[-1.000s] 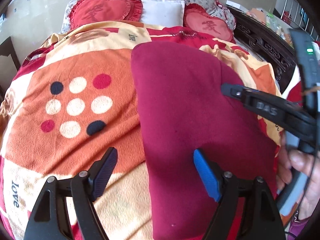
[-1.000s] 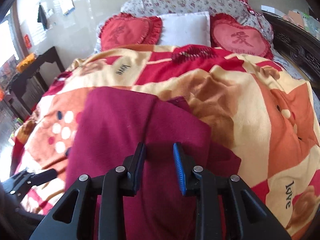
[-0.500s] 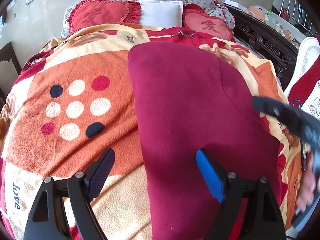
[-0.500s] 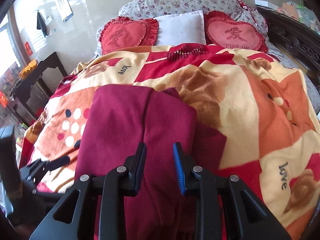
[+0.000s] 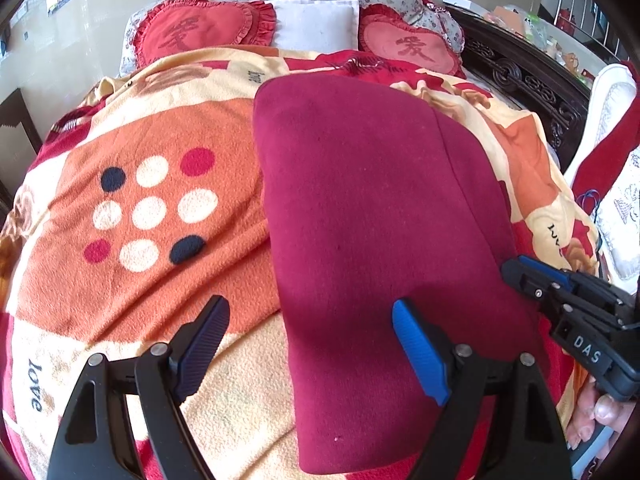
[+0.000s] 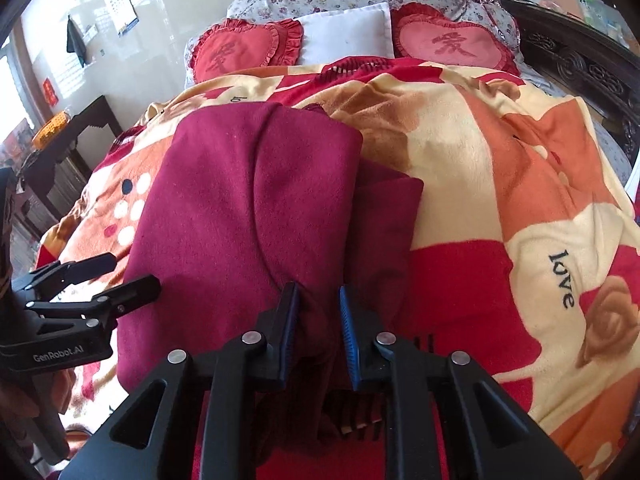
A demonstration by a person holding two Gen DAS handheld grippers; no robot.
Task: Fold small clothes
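A dark red garment (image 5: 372, 216) lies folded lengthwise on the bed blanket (image 5: 152, 200); it also shows in the right wrist view (image 6: 248, 208). My left gripper (image 5: 310, 344) is open wide over the garment's near left edge, holding nothing. My right gripper (image 6: 318, 312) has its jaws close together over a raised fold of the garment's near right part; cloth sits between the pads. The right gripper also shows at the right of the left wrist view (image 5: 532, 276), and the left gripper at the left of the right wrist view (image 6: 120, 280).
Two red heart cushions (image 5: 200, 36) and a white pillow (image 5: 316, 28) lie at the bed head. A dark carved bed frame (image 5: 520, 76) runs along the right. A dark side table (image 6: 60, 148) stands at the left.
The right gripper has come down to the garment's near right part, with cloth now between its jaws. The left gripper stays open in about the same place.
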